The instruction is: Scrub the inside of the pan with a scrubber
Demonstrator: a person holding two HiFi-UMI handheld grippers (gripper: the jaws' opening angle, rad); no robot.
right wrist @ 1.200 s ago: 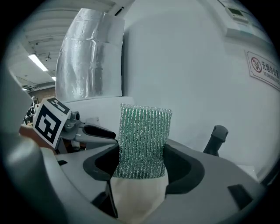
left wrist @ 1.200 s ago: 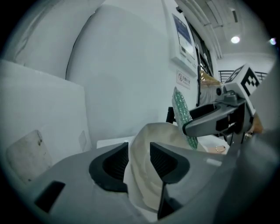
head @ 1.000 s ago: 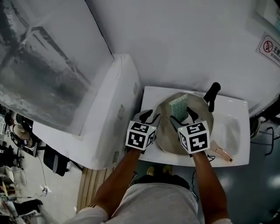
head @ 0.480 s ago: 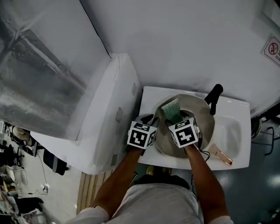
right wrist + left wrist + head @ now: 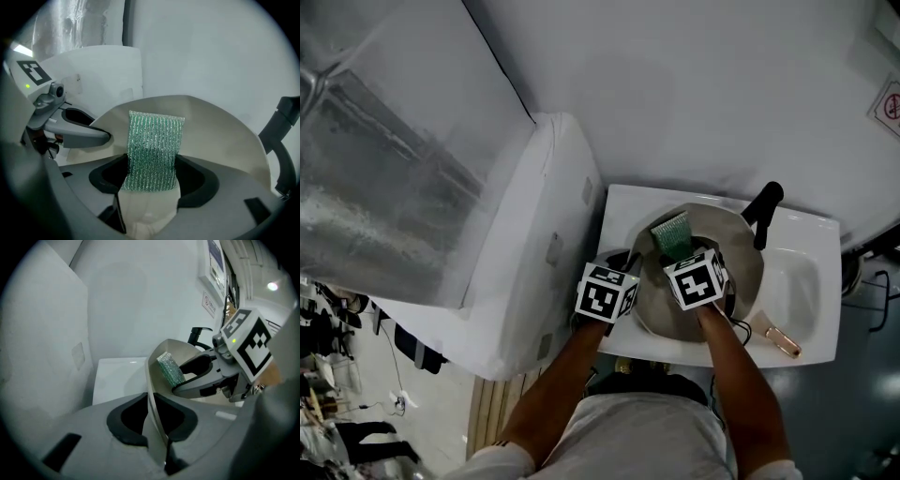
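So the setup is a white sink (image 5: 814, 281) pushed up against a plain white wall (image 5: 694, 94), and the pan (image 5: 739, 267) sits tilted in the round basin with its black handle (image 5: 764, 211) pointing to the far right corner. It's a pale, beige-ish pan and takes up most of the basin.

The left gripper (image 5: 151, 423) is at the pan's near-left edge. Its jaws are closing, already narrow, with the pan's thin wall running straight between the two black pads, and both pads look to be right up against it. The right gripper (image 5: 152, 180) is over the inside of the pan and clamped on the green scrubber (image 5: 154, 150). The scrubber's woven, sparkly face sticks out past the jaws toward the far wall of the pan, with a pale backing showing at the held end (can't tell whether the front edge actually touches the metal).

Around it, a big white boxy unit (image 5: 534, 244) stands just beside the sink on the left, with grey crinkly sheeting (image 5: 384, 159) behind that. There's a red-and-white sign (image 5: 889, 108) on the wall at the far right, too small to read. A small copper-coloured thing (image 5: 783, 342) lies on the sink's near right corner. The floor (image 5: 862, 412) is dark grey, with clutter at the lower left.
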